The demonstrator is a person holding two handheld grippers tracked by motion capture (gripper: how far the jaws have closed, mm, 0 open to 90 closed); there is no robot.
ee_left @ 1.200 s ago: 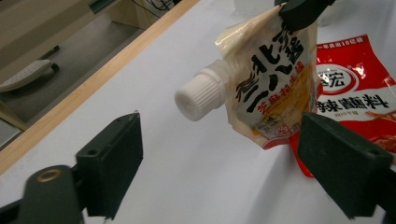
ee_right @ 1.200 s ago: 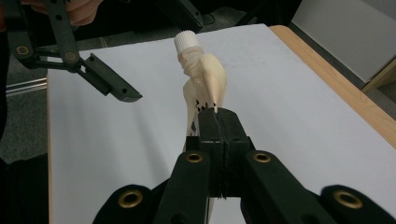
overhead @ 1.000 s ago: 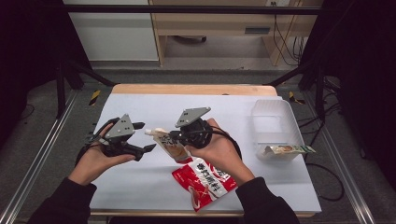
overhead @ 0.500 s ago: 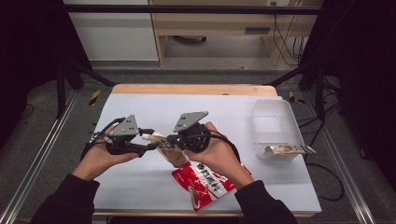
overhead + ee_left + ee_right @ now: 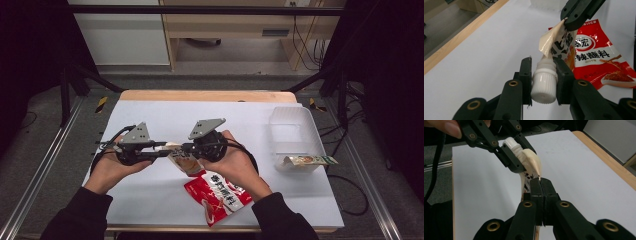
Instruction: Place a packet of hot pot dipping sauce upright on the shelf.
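Jaws of the left hand-held gripper (image 5: 544, 82) had just been closing and pressed both sides of the white cap (image 5: 543, 85) of a spouted pouch (image 5: 184, 161). At its 3 o'clock the right hand-held gripper (image 5: 541, 185) was clamped tight on the pouch's edge — the pouch hung above the table (image 5: 165, 117), a red packet (image 5: 218, 196) lying at 5 o'clock.

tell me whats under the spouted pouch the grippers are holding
A red sachet lies on the white table below the spouted pouch; its upper edge is covered.
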